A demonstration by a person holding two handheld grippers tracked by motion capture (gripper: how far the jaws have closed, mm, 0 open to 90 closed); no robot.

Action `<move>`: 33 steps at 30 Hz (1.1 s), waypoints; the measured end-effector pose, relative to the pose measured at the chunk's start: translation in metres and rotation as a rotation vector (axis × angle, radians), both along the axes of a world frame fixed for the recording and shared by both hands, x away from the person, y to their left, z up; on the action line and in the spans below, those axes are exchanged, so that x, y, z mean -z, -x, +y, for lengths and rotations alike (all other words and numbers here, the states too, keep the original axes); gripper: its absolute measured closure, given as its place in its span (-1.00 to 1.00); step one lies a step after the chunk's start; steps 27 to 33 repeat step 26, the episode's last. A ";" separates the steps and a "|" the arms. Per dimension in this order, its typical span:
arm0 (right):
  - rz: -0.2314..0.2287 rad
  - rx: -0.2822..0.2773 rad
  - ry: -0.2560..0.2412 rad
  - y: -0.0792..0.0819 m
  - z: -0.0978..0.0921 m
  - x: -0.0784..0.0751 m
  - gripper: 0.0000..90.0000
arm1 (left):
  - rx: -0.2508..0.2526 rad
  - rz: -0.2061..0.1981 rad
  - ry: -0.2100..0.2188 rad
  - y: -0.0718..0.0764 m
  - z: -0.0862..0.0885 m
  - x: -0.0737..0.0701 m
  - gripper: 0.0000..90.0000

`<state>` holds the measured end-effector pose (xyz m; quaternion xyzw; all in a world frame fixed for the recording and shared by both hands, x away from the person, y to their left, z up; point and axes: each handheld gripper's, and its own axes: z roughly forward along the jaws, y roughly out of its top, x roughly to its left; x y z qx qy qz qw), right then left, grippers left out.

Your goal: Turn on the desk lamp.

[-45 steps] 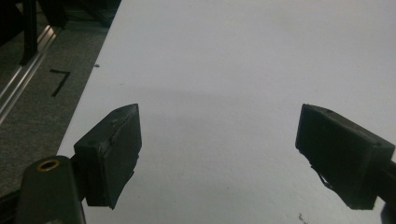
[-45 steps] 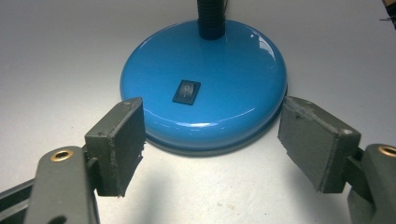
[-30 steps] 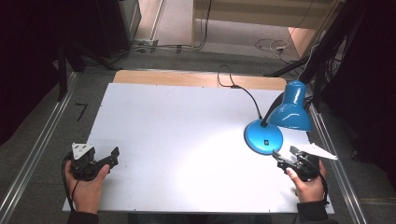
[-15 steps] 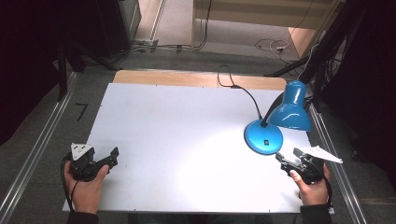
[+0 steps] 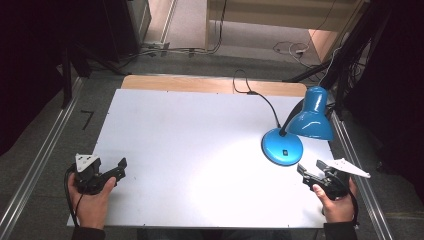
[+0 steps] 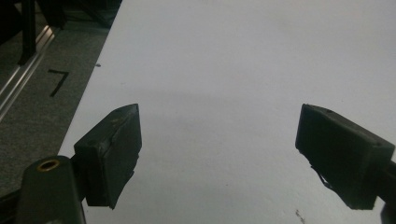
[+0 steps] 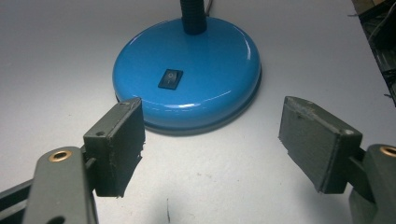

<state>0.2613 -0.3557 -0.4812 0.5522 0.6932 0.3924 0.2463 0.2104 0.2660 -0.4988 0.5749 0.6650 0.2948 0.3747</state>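
At the near edge of the white bench [image 5: 200,150], the left gripper [image 5: 120,167] sits in the person's left hand [image 5: 92,202] by the near left corner, jaws spread wide with nothing between them and only bare surface ahead. At the near right, the right gripper [image 5: 311,172], held in the right hand [image 5: 335,205], is likewise wide open and empty, aimed at the blue lamp base [image 7: 187,74] just beyond its tips, apart from it. A black rocker switch [image 7: 170,78] faces the gripper. From the base a black gooseneck [image 5: 290,117] rises to the right into the blue shade [image 5: 312,117], which opens downward. The lamp cord [image 5: 255,92] trails off over the far wooden edge [image 5: 200,84].
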 end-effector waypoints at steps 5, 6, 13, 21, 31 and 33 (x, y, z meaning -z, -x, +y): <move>0.002 0.004 0.002 0.002 -0.002 0.000 -0.53 | -0.003 -0.001 0.007 0.000 0.001 0.001 -0.66; 0.002 0.005 0.006 0.002 -0.003 0.000 -0.53 | -0.005 0.000 0.007 0.000 0.002 0.001 -0.66; 0.006 0.018 0.004 0.006 -0.008 0.000 -0.53 | -0.006 -0.002 0.007 0.001 0.001 0.000 -0.65; 0.013 0.039 0.016 0.014 -0.018 0.001 -0.54 | -0.010 -0.006 0.012 0.003 0.004 -0.001 -0.65; 0.044 0.080 0.029 0.013 -0.027 0.005 -0.75 | -0.008 -0.004 0.009 0.002 0.002 0.000 -0.65; 0.044 0.080 0.029 0.013 -0.027 0.005 -0.75 | -0.008 -0.004 0.009 0.002 0.002 0.000 -0.65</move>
